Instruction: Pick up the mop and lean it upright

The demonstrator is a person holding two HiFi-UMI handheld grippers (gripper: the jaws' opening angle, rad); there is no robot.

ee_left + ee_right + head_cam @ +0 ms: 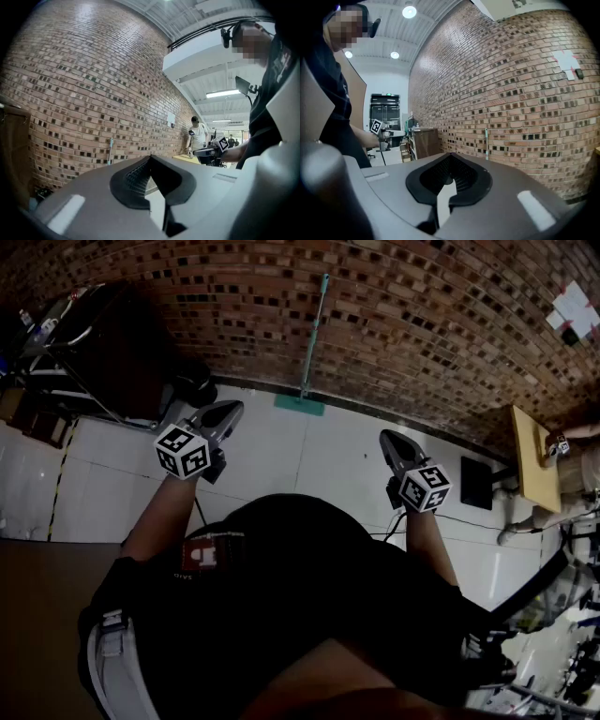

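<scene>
Mop (110, 151): the left gripper view shows only a section of its handle; the lower end is hidden behind the left gripper (151, 159). The right gripper (450, 161) hides it likewise in its own view. In the head view, a second person (581, 470) is cut off by the right edge. Print on the wall papers (574, 310) is too small to read.

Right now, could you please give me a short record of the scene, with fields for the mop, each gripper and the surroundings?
mop: leans upright against the brick wall, teal head on the floor at the wall's foot
left gripper: shut, empty, apart from the mop
right gripper: shut, empty, apart from the mop
floor: white tiles
surroundings: wooden table at the right, another person beside it
task state: the mop already stands leaned, with neither gripper on it
</scene>
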